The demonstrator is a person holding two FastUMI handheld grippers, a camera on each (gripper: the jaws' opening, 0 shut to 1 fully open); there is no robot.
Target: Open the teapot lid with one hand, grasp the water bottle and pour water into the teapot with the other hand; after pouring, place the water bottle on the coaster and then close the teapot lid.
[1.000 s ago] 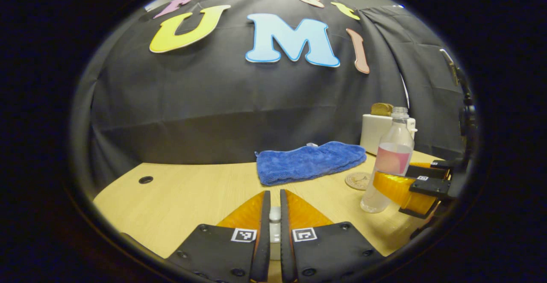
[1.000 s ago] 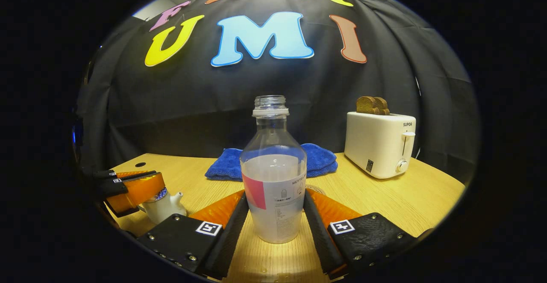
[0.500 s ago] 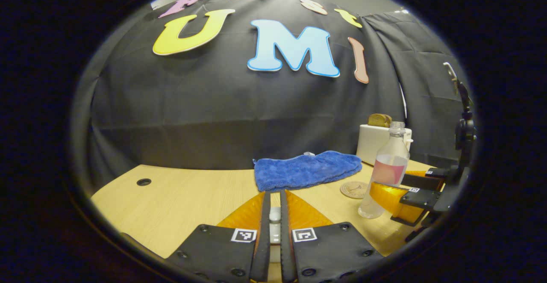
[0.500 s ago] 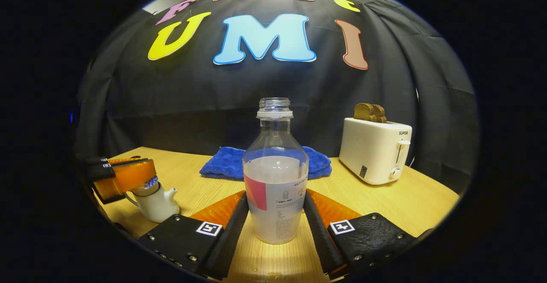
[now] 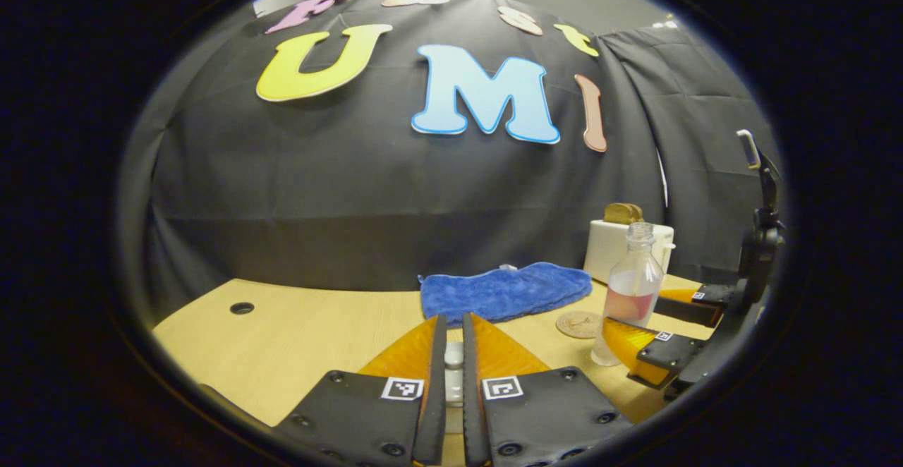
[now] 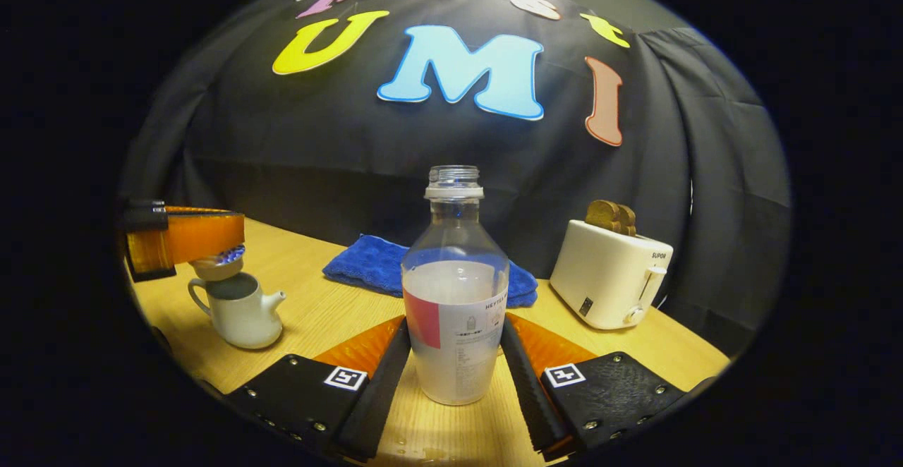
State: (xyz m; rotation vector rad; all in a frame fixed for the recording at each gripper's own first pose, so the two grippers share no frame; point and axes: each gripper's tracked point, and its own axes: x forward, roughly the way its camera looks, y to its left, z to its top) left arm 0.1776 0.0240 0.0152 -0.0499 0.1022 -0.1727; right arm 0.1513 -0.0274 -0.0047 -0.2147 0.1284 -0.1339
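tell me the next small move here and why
Probably carry the water bottle left toward the teapot and start tilting. The left gripper holds the lid clear above the teapot's open mouth, and the right gripper is clamped on the uncapped bottle.

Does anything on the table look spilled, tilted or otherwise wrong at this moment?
A few small water drops lie on the table just in front of the water bottle, near the right gripper. The bottle and the teapot stand upright; its lid is lifted off by the left gripper.
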